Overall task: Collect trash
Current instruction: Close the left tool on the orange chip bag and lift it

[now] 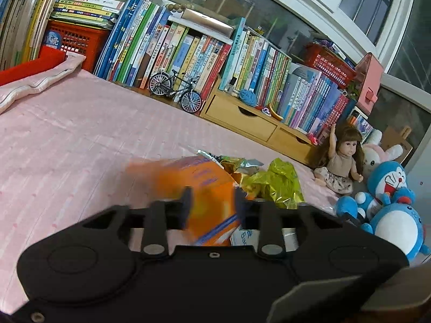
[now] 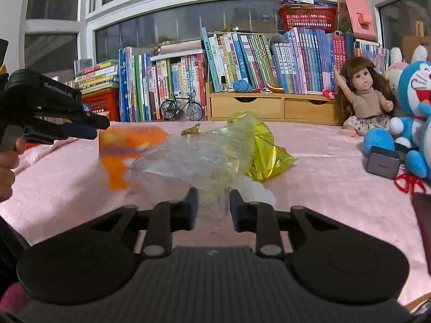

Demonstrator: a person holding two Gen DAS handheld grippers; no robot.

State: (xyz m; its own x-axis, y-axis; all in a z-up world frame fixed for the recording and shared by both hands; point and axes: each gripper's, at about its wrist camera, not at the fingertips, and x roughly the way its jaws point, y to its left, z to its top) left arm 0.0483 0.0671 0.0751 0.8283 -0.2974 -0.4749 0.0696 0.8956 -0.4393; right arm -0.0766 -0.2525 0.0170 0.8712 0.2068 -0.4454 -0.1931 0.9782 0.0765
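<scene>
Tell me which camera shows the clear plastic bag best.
The right wrist view: the bag fills the middle, ahead of the right gripper. In the left wrist view an orange box in the left gripper hides nearly all of it.

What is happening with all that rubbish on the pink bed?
A person is picking up trash with two hand-held grippers. The left gripper is shut on an orange box, which looks blurred. The right gripper is open around a clear plastic bag. A yellow foil wrapper lies beside the bag on the pink bedspread, near a doll and blue plush toys.
</scene>
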